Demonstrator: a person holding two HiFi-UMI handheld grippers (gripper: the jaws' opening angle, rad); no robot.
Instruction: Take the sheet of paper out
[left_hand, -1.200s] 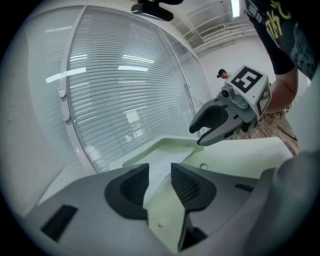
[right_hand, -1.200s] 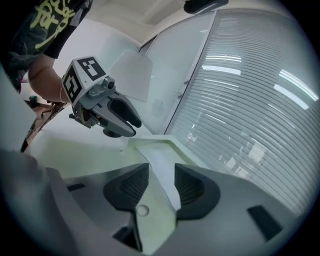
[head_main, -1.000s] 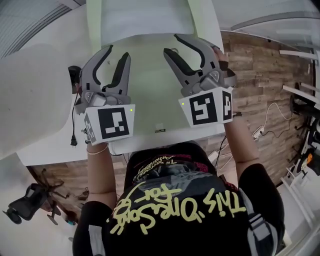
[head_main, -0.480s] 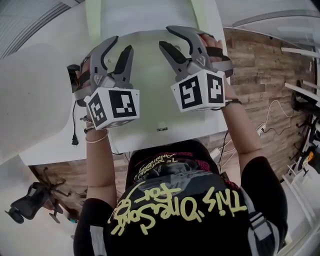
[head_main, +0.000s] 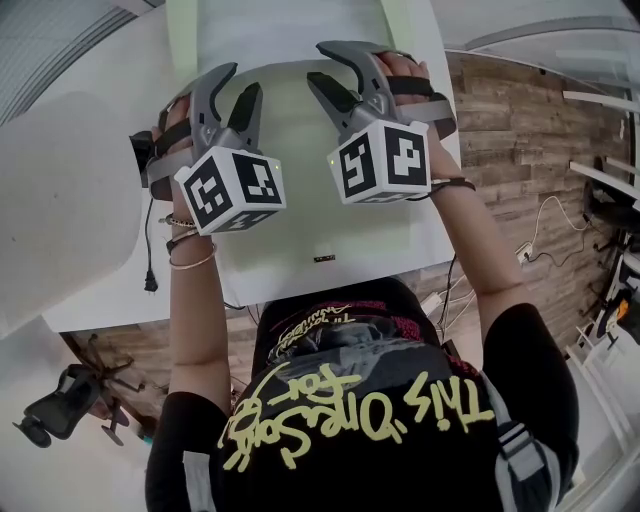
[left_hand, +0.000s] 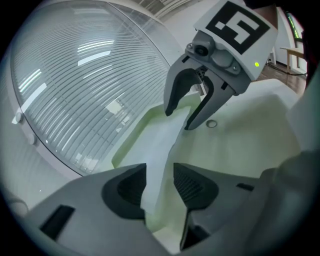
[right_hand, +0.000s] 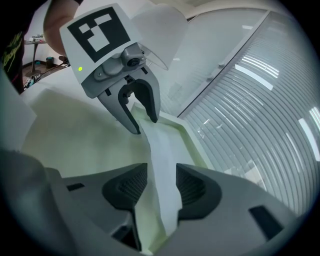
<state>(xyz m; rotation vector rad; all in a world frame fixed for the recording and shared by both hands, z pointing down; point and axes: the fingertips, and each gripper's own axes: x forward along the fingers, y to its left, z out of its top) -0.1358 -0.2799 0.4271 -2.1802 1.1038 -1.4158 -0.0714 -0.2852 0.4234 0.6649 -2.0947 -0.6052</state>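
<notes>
A pale green folder (head_main: 290, 205) lies on the white table (head_main: 100, 300), and a white sheet of paper (head_main: 290, 30) shows at its far end. My left gripper (head_main: 238, 85) hovers over the folder's left half. Its jaws are opening, with nothing pressed between them. My right gripper (head_main: 316, 63) stands open over the right half. In the left gripper view the sheet (left_hand: 161, 142) runs on beyond my left gripper (left_hand: 160, 182), with the right gripper (left_hand: 178, 120) ahead. In the right gripper view the sheet (right_hand: 162, 150) lies below my right gripper (right_hand: 162, 182), and the left gripper (right_hand: 145, 126) faces it.
A black cable with a plug (head_main: 148, 282) lies on the table's left part. A large curved white shell (head_main: 60, 190) stands to the left. The table's near edge is at my waist, with wood floor (head_main: 520, 150) to the right and an office chair (head_main: 50, 410) at the lower left.
Both grippers have moved farther out over the folder and lower, each rolling so its marker cube faces up more. The jaws of both stand a little wider.
</notes>
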